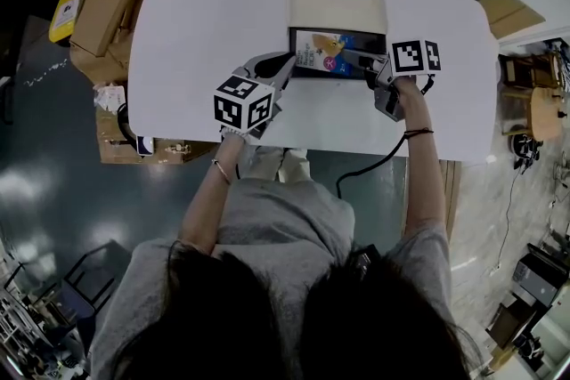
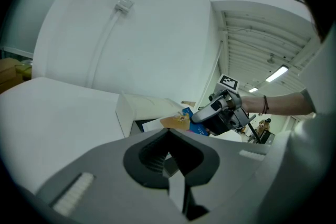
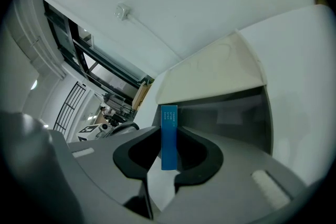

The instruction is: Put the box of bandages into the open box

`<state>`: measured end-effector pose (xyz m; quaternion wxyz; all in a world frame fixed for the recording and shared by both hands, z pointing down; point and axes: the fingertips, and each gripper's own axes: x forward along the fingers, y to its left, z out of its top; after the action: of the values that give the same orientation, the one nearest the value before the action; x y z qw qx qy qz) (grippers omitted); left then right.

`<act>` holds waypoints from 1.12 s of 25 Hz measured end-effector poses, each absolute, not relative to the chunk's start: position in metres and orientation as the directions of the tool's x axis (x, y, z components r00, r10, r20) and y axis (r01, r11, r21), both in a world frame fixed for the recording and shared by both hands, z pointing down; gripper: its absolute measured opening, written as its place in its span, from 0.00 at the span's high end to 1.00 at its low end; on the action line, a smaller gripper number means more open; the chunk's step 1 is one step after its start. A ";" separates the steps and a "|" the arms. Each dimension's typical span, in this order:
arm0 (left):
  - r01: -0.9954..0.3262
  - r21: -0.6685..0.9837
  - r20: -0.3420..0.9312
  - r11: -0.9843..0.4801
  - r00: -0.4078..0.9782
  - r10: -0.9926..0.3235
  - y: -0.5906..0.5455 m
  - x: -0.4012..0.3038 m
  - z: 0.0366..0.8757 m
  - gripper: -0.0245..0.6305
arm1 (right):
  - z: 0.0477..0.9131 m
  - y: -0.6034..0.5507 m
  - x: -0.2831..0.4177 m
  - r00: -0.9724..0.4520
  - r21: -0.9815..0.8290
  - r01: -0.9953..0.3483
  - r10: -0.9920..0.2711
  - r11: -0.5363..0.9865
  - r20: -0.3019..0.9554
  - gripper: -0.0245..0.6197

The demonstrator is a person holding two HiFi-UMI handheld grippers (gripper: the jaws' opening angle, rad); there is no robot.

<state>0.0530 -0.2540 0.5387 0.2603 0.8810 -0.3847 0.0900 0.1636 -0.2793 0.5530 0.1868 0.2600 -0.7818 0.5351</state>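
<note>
right tongs (image 1: 358,60) grasping bandage box (image 1: 322,52) over open box (image 1: 337,6) | left tongs (image 1: 283,65) clenched at its left edge

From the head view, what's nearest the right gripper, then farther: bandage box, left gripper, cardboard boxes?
1. box of bandages, held in the jaws of the right gripper.
2. left gripper, at the left edge of the open box.
3. cardboard boxes, far left, beside the table.

no legible text (print on the bandage box (image 3: 169,136) too small)
</note>
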 end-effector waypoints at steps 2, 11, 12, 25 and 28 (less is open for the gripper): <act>-0.727 0.389 0.359 -0.566 0.685 -0.633 -0.256 0.052 0.541 0.97 | 0.558 -0.281 0.163 -0.793 -0.745 -0.609 -0.193 0.273 0.578 0.80; -0.730 0.389 0.362 -0.562 0.682 -0.635 -0.255 0.052 0.542 0.97 | 0.567 -0.285 0.161 -0.799 -0.776 -0.602 -0.152 0.189 0.582 0.80; -0.730 0.390 0.364 -0.561 0.682 -0.634 -0.254 0.052 0.543 0.97 | 0.568 -0.286 0.161 -0.801 -0.781 -0.599 -0.150 0.179 0.580 0.80; -0.731 0.395 0.367 -0.556 0.681 -0.634 -0.255 0.048 0.548 0.97 | 0.583 -0.297 0.167 -0.767 -0.761 -0.639 -0.173 0.111 0.618 0.79; -0.728 0.401 0.369 -0.557 0.684 -0.629 -0.254 0.048 0.548 0.97 | 0.586 -0.298 0.168 -0.751 -0.744 -0.658 -0.167 0.114 0.639 0.79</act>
<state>0.0483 -0.2544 0.5482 0.2688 0.8774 -0.3867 0.0919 0.1683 -0.2979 0.5858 0.2045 0.2874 -0.7177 0.6004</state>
